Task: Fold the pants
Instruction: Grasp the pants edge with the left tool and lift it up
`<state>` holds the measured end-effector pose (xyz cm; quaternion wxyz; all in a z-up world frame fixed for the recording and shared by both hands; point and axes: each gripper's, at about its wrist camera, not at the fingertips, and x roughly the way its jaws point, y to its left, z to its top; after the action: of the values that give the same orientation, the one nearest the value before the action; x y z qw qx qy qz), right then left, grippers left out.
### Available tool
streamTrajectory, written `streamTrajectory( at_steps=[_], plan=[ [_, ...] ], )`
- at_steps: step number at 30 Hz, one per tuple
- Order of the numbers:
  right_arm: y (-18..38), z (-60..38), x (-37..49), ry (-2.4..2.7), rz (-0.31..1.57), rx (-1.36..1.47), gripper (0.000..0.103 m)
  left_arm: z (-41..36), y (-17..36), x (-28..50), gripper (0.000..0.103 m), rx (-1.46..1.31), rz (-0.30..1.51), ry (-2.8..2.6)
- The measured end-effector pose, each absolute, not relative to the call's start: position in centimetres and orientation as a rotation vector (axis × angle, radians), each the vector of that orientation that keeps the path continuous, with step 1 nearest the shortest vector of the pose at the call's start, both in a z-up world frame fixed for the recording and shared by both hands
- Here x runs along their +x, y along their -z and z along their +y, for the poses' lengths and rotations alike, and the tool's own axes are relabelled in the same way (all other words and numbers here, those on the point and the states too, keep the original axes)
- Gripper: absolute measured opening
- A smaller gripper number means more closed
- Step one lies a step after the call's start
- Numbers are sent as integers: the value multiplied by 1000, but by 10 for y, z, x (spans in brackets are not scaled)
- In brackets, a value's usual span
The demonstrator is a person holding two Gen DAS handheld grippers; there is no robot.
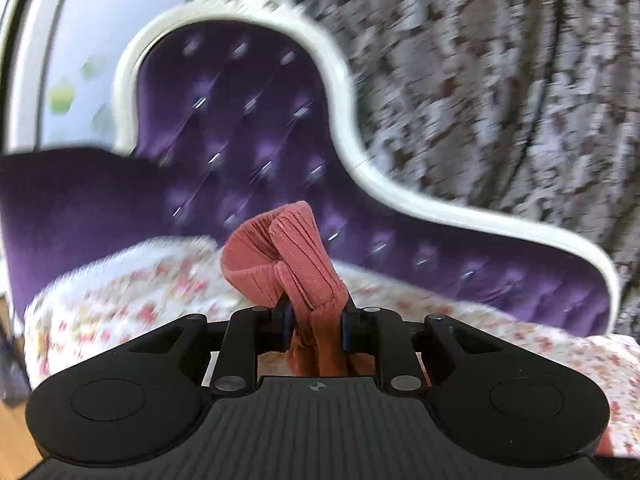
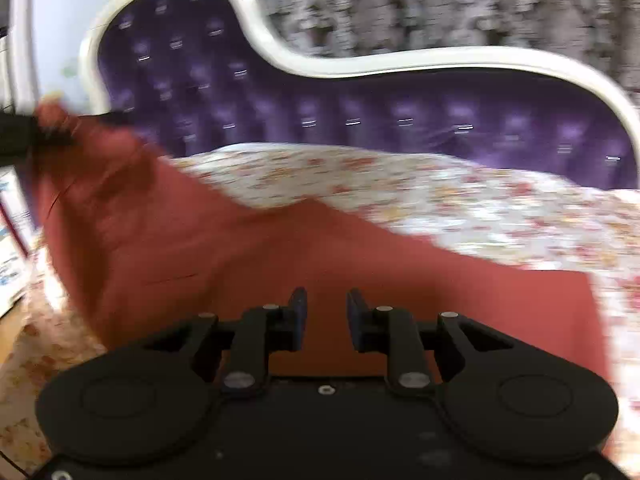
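The pants (image 2: 248,264) are salmon-pink and lie spread on the floral-covered seat in the right wrist view, one end lifted up to the left. My left gripper (image 1: 318,320) is shut on a bunched, gathered part of the pants (image 1: 296,256), which stands up between its fingers. It also shows at the left edge of the right wrist view (image 2: 24,132), holding the lifted end. My right gripper (image 2: 326,312) is open and empty, its fingers just above the flat part of the pants.
A purple tufted sofa back (image 1: 240,128) with a white frame (image 2: 360,64) rises behind the floral seat cover (image 2: 460,204). A patterned curtain (image 1: 500,80) hangs behind. Wood floor (image 1: 12,432) shows at the lower left.
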<state>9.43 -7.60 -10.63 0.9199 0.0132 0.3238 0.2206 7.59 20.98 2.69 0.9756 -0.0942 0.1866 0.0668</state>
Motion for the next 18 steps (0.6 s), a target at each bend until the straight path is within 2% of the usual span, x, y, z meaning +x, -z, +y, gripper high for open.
streamTrajectory(
  at_steps=[3,6,10,14,18],
  plan=[
    [129,-50,94,-507,724,-13,25,184,-45,68,20,-136,329,-72],
    [132,-38,85,-509,658,-82,26,153,-56,68,20,-97,304,3],
    [126,-60,88,-610,696,94,24,103,-58,75,20,-66,300,136],
    [118,-109,70,-509,694,154,25,43,-40,84,21,14,341,269],
    [120,-180,58,-318,732,239,26,-18,4,94,26,73,463,451]
  ],
)
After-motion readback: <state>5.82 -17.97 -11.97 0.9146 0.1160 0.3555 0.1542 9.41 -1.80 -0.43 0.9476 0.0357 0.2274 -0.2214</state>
